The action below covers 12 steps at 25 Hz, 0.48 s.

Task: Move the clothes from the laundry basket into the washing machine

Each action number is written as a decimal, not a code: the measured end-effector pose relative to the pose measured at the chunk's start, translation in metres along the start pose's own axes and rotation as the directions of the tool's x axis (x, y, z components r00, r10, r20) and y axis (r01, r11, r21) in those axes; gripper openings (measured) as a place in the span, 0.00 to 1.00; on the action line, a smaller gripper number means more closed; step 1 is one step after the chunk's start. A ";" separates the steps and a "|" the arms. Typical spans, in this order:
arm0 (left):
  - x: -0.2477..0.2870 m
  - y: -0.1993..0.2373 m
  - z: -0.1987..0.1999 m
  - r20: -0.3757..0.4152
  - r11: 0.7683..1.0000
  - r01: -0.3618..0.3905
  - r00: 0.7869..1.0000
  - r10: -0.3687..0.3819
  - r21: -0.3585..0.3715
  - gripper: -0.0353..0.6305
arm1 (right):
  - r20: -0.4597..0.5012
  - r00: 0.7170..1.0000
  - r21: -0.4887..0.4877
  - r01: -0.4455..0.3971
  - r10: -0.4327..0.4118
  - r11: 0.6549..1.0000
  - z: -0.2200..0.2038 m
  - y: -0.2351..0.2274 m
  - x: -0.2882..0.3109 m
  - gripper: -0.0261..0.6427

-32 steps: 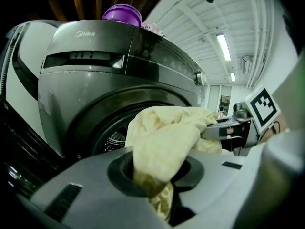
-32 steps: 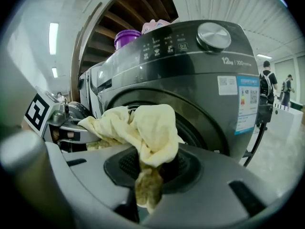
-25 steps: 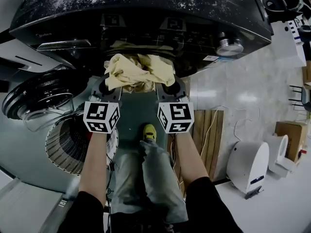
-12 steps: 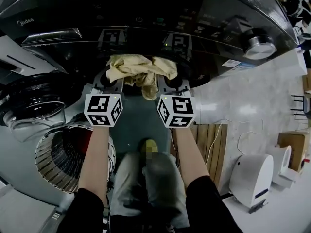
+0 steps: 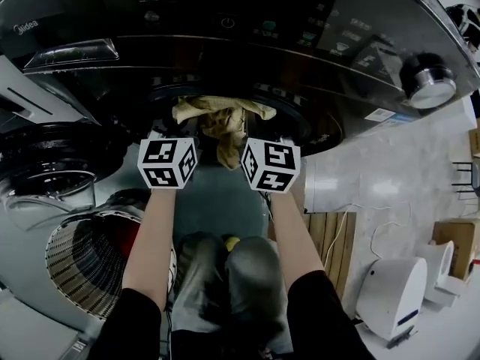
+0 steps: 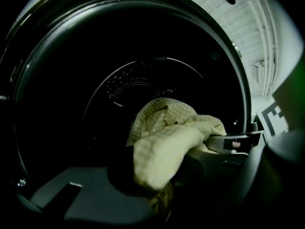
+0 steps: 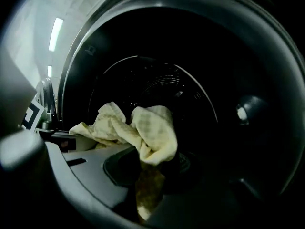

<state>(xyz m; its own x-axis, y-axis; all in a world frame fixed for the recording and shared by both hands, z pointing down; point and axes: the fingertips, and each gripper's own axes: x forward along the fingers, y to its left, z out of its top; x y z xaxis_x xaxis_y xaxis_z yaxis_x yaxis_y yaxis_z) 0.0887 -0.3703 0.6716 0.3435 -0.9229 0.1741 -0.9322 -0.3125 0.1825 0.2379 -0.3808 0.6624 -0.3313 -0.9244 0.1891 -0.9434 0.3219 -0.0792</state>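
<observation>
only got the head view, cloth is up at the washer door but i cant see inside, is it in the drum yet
observer: just at the mouth; in the left gripper view the yellow cloth sits bunched in the left tool, the drum's perforated back wall well behind it
operator: anything else in there
observer: the right gripper view shows no other garment, though the drum's lower part is dark
operator: right side gripping
observer: yes, the right tool is shut on the cloth, a tail hanging below
</observation>
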 end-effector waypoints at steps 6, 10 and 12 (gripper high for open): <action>0.020 0.017 -0.015 -0.025 1.000 -0.017 1.000 0.017 -0.018 0.18 | -0.053 0.998 0.004 0.021 -0.020 1.000 -0.015 -0.004 0.027 0.20; 0.031 0.024 -0.020 -0.061 0.999 -0.012 0.998 0.010 -0.037 0.19 | -0.083 0.996 -0.007 0.024 -0.025 1.000 -0.021 -0.006 0.036 0.22; 0.034 0.028 -0.019 -0.076 0.999 -0.021 0.997 0.018 -0.040 0.19 | -0.098 0.995 -0.003 0.020 -0.021 1.000 -0.023 -0.006 0.040 0.24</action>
<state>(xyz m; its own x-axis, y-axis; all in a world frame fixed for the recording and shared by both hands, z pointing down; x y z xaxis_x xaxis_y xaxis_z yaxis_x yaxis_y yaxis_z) 0.0767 -0.4065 0.7013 0.3345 -0.9084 0.2507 -0.9339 -0.2839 0.2173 0.2299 -0.4151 0.6928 -0.3113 -0.9063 0.2859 -0.9501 0.3035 -0.0724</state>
